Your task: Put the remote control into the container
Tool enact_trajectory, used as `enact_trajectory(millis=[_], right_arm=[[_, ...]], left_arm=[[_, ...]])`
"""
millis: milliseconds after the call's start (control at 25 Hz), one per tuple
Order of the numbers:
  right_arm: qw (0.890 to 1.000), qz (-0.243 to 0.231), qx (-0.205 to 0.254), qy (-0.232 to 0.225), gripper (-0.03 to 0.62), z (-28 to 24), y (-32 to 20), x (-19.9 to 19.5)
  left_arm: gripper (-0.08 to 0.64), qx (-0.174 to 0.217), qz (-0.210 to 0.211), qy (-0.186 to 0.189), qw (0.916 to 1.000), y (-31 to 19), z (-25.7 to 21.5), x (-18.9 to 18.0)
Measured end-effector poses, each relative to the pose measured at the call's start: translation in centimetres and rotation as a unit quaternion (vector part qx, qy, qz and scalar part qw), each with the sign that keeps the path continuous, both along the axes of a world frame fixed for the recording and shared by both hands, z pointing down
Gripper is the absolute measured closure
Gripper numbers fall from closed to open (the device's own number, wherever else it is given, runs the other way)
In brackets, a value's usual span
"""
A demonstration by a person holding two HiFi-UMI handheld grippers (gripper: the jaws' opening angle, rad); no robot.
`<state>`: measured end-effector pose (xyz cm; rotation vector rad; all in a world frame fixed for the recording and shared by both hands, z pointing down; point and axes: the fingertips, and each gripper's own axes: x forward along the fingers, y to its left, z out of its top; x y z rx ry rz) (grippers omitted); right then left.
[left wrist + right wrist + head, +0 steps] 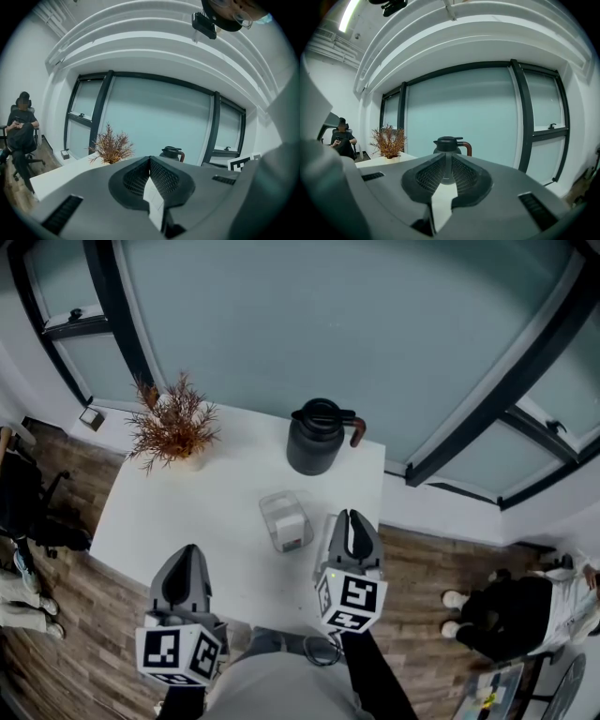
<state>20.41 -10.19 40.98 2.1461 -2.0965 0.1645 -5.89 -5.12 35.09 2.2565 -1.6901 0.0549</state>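
Remote control seems to sit in the container, and both grippers are empty at the table's near edge.

The clear container (pixel 286 519) stands mid-table (pixel 187 502), its long axis running from the far edge toward the near edge. A pale object with a red mark, probably the remote control (pixel 294 539), lies inside at its near end, though the clear walls blur its outline. The right gripper (pixel 352 519) is the closer one, with the container just to the left of its tips. Its jaws are pressed together on nothing and point at the black carafe (pixel 316 435) by the far edge. The left gripper (pixel 188 554) is also closed and empty, and hovers well apart near the near-left corner.
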Motion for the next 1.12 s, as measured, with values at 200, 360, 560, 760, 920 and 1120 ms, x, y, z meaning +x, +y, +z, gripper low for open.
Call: enact_trajectory(millis=[200,360,560,760,920,1120], right_arm=[[1.0,0.019,-0.01,-0.018,0.554,0.7,0.2,1.0],[0.998,0.034,-0.029,-0.033,0.554,1.7,0.3,2.1],[0.995,0.047,-0.07,-0.046,0.552,4.4,0.0,3.3],[0.988,0.054,-0.128,-0.072,0.54,8.3,-0.4,4.2],[0.982,0.055,-0.16,-0.088,0.499,10.7,-0.5,4.6],[0.973,0.056,-0.196,-0.104,0.485,13.3,-0.7,4.6]], left_arm=[[0.551,-0.004,0.003,-0.001,1.0,-0.1,0.2,0.2],[0.551,-0.007,0.004,-0.003,1.0,-0.2,0.4,0.4],[0.551,-0.012,0.006,-0.006,0.9999,-0.4,0.6,0.6],[0.551,-0.012,0.003,-0.008,0.9999,-0.7,0.6,0.6],[0.551,-0.014,0.001,-0.007,0.9999,-1.2,0.7,0.4],[0.551,-0.017,-0.002,-0.009,0.9998,-1.9,0.9,0.4]])
